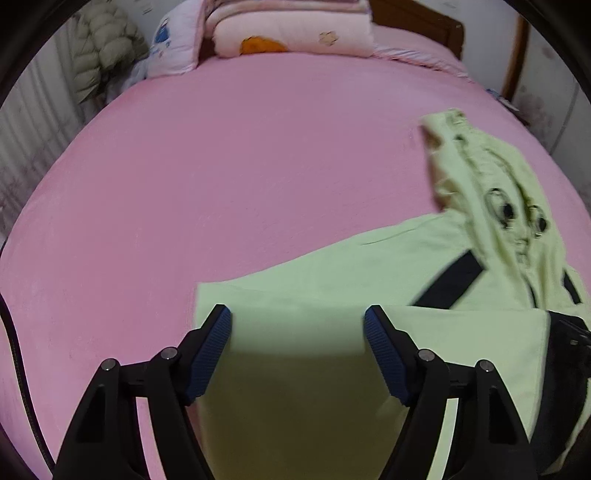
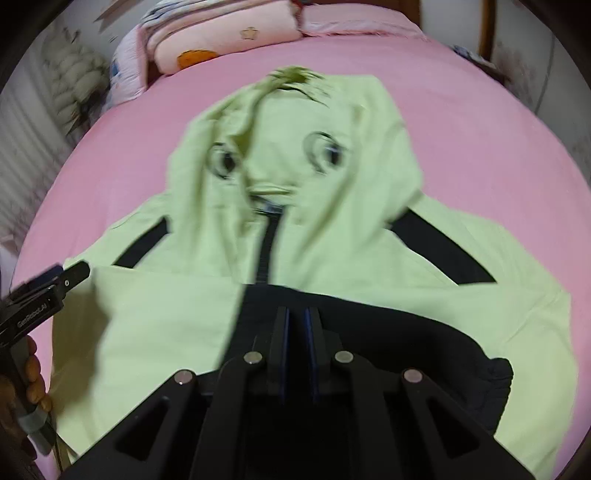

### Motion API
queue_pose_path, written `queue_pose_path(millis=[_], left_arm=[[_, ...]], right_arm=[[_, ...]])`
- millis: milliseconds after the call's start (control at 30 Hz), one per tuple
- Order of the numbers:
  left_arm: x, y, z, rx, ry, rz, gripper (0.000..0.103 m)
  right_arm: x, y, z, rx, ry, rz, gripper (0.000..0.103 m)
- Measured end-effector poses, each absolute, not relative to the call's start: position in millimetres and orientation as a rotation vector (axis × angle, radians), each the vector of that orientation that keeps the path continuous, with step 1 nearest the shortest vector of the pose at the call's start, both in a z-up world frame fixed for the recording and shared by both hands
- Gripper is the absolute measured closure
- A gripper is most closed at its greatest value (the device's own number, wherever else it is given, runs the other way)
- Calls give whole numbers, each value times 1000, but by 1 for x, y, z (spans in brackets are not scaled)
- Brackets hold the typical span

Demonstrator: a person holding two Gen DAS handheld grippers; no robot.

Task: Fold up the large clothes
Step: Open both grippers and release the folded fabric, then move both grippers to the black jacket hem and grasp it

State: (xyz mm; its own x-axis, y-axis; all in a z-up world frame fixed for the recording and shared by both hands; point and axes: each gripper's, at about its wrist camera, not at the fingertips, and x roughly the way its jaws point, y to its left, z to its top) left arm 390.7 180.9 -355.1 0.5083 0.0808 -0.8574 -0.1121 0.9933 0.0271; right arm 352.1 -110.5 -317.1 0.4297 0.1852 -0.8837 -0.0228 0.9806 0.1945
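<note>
A light green hooded jacket is being shown spread on a bed covered with a pink sheet. The hood, printed with two cartoon eyes, is lying toward the far end of the bed, and a dark zipper is running down the front. Black stripes are being seen at both shoulders. One sleeve is lying folded across the body, and a black lower part of the garment is being seen near the bottom of the right wrist view.

The left gripper is being held above the folded green cloth with its jaws spread wide; nothing is being pinched between the blue pads. In the right wrist view it is being seen at the left edge, carried by a hand.

The right gripper is being held over the black part of the jacket with its pads almost pressed together, only a narrow slit being left. Whether cloth is being pinched there cannot be told.

Folded pink bedding is being kept at the head of the bed, and a pale padded coat is hanging beside it.
</note>
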Motion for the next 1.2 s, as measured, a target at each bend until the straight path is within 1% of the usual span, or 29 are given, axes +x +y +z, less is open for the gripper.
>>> queue_pose_path(millis=[133, 200, 267, 333, 467, 500, 533, 600, 633, 700, 867, 1033, 1200], left_arm=[[394, 207, -368, -69, 1049, 151, 29], [393, 214, -373, -84, 1044, 141, 29], [392, 211, -375, -40, 1029, 131, 29], [393, 206, -376, -8, 1022, 130, 29], [399, 204, -368, -39, 1052, 136, 28], [398, 205, -365, -51, 1059, 132, 28], [395, 203, -356, -62, 1059, 127, 28], [390, 198, -340, -66, 1041, 127, 26], [386, 193, -329, -67, 1029, 124, 21], [376, 183, -310, -68, 1009, 113, 15], [343, 151, -254, -90, 977, 64, 13], [288, 117, -195, -107, 927, 39, 12], [233, 104, -136, -156, 883, -14, 12]], right_arm=[[341, -155, -323, 125, 1114, 8, 95], [332, -181, -330, 158, 1125, -18, 95], [321, -202, -333, 223, 1121, 14, 98], [315, -208, -332, 243, 1122, 34, 98], [312, -204, -325, 240, 1124, 43, 92], [311, -205, -322, 251, 1126, 48, 87], [310, -206, -317, 273, 1128, 54, 84], [304, -211, -302, 302, 1110, 60, 69], [302, -212, -293, 306, 1094, 64, 68], [295, -216, -269, 303, 1065, 81, 63], [274, -226, -214, 286, 1019, 122, 60], [243, -233, -162, 283, 986, 172, 59], [213, -242, -117, 283, 973, 229, 59]])
